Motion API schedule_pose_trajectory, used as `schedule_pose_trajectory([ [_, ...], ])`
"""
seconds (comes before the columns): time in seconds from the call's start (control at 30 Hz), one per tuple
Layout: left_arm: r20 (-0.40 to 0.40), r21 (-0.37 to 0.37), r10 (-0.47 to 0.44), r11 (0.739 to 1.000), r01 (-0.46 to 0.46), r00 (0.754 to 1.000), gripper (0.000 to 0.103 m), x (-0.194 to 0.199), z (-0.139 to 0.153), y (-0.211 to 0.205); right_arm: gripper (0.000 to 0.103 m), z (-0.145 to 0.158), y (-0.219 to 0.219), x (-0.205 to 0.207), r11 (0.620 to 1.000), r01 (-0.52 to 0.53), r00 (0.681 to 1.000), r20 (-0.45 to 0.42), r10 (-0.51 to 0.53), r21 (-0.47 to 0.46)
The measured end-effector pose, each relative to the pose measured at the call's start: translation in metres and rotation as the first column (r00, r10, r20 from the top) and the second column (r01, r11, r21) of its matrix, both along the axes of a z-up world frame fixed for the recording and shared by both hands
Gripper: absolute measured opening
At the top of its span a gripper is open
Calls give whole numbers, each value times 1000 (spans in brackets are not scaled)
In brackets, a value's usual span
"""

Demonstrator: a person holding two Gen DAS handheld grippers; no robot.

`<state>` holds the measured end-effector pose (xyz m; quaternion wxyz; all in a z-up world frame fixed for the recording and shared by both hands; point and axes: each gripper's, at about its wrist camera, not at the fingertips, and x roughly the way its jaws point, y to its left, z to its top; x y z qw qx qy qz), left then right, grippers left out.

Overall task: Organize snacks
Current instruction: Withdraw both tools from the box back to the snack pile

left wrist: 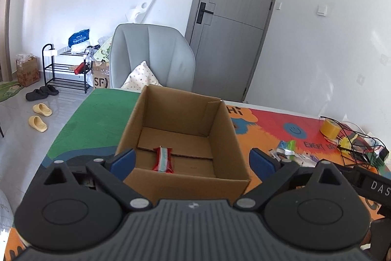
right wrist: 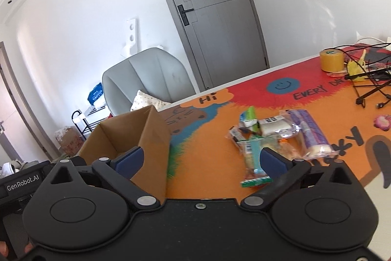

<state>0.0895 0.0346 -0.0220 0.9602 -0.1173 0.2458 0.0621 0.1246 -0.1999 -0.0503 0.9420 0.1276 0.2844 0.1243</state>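
Note:
An open cardboard box (left wrist: 180, 177) stands on the colourful table mat, and a red snack packet (left wrist: 163, 159) lies flat on its floor. My left gripper (left wrist: 191, 160) hangs open just in front of the box's near wall, nothing between its blue pads. In the right wrist view the same box (right wrist: 156, 138) is at the left, and a heap of wrapped snacks (right wrist: 276, 136) lies on the orange part of the mat to its right. My right gripper (right wrist: 201, 160) is open and empty, between the box and the heap, with its right pad over the heap's near edge.
A yellow tape roll (right wrist: 331, 60) and black cables with a wire stand (right wrist: 366, 82) sit at the table's far right. A grey armchair (left wrist: 151, 55) with a cushion stands behind the table, before a grey door (left wrist: 234, 16). A shoe rack (left wrist: 66, 67) and slippers are on the floor at left.

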Motion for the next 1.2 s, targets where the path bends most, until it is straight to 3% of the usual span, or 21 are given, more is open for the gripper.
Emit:
schedule_pose_trajectory([
  [0.77,-30,17,-121,992,121,992,98,-4,-20,-79,101,-26,-82,-17,992,120,990,-64,-122,-24],
  [1.2,-49,-6,-138,990,138,989,98,-5,-43,-115,71,-50,-107,-12,994,103,988,-117,-99,34],
])
